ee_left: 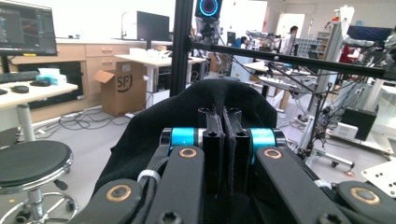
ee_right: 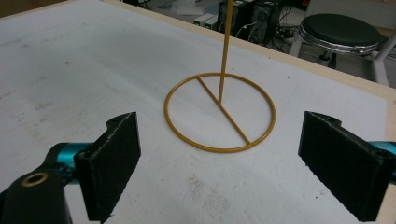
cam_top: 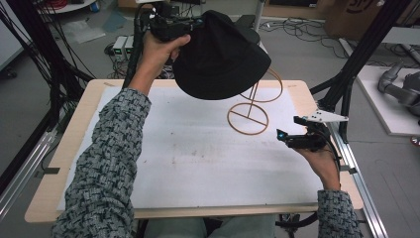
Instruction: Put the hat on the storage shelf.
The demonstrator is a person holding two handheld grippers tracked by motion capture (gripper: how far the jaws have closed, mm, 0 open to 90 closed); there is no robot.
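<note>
Above the far edge of the table, the left gripper holds a black hat in the air, its jaws pinched together on a fold of the fabric, as the left gripper view shows with the cloth caught between the closed pads. The hat hangs crown-up and tilted, just above and slightly to the left of the stand, a thin gold wire frame with a flat ring base, an upright rod and an upper ring. The upper ring peeks out from behind the hat's right rim, so the hat is probably not yet seated on it, though the overlap hides whether they touch.

The stand's long axis is vertical, so the hat likely has to come over its top and then straight down, shifting a little to the right and toward the person. The left hand is the nearer one and already carries the load.

The right gripper rests low at the right side of the table, jaws spread wide and holding nothing, facing the stand's base from nearby. It could steady the light frame if needed. The white mat around the base is bare, leaving free room on all sides.
</note>
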